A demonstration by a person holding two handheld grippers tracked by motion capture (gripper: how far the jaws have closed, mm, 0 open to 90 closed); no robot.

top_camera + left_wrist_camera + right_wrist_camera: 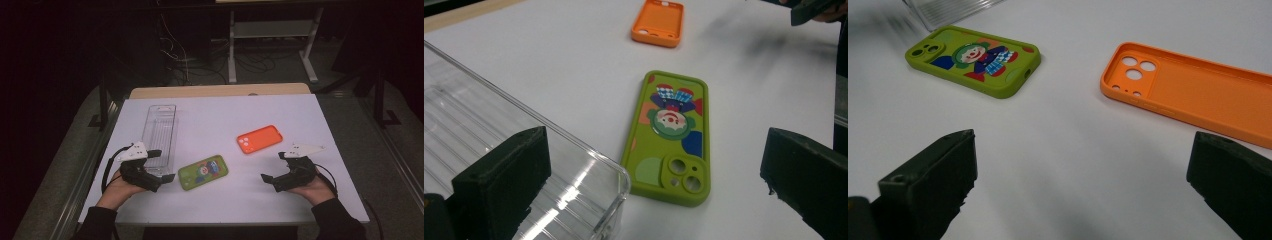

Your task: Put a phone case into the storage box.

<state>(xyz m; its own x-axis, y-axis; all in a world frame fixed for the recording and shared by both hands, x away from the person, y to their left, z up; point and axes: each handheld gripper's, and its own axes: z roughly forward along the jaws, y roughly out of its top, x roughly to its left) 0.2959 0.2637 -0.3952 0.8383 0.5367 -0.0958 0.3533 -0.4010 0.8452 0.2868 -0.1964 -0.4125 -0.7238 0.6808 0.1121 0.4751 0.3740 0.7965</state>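
Note:
A green phone case with a clown picture lies face down near the table's front middle. An orange phone case lies hollow side up, further back and to the right. A clear plastic bin stands at the left. My left gripper is open beside the bin's near end, left of the green case, holding nothing. My right gripper is open at the front right, below the orange case, with bare table between its jaws.
The white table top ends at a wooden strip at the back. Beyond it are a dark floor, cables and a white metal stand. The person's hands and dark sleeves come in at the bottom corners.

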